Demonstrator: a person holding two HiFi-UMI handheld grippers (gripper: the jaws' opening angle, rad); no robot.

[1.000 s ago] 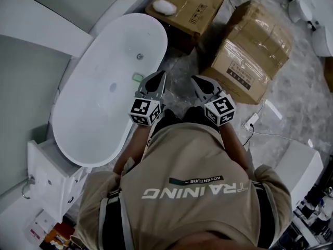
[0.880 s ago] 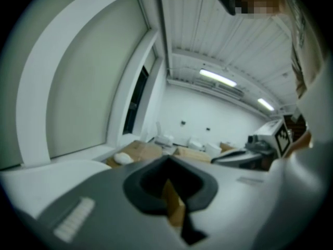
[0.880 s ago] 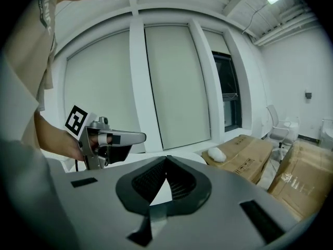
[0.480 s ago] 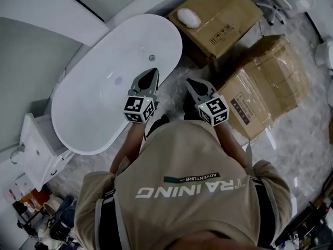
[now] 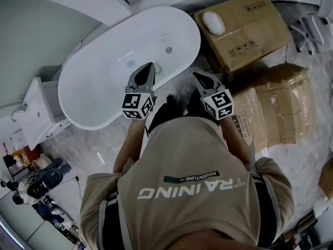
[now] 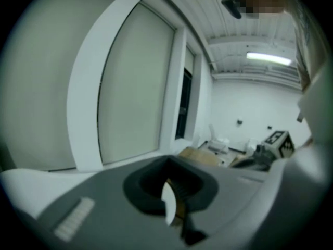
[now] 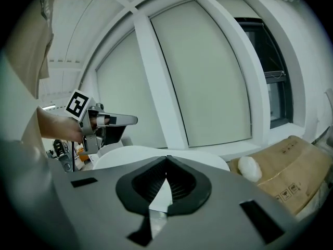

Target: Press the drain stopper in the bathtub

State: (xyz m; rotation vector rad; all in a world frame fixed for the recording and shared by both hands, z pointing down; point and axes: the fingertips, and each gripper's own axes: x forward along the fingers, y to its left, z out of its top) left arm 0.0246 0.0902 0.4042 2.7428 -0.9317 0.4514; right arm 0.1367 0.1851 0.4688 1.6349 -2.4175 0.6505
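I have both grippers held out ahead of the waist, elbows bent and tucked in, marker cubes toward the body and jaws pointing forward and roughly level. Both gripper views look across the room at the window wall, not down. The left gripper (image 5: 150,66) reaches over the near rim of the tub (image 5: 88,95), its tip above the basin's edge. Its own view shows the two jaws closed tip to tip with nothing between them. The right gripper (image 5: 197,76) is level with it and well apart, over the floor (image 5: 182,90) between the tub and the boxes (image 5: 244,33). Its jaws are also pressed together and empty. From the right gripper view I can see the left one side on, a hand wrapped round its grip. The stopper (image 5: 168,50) – the small round metal fitting I take for it – sits inside the tub toward the end nearer the boxes, beyond the left tip and clear of both tools. A fainter grey spot (image 5: 130,64) lies mid-basin; I cannot tell what it is. A white lump (image 5: 212,20) rests on the farther box.
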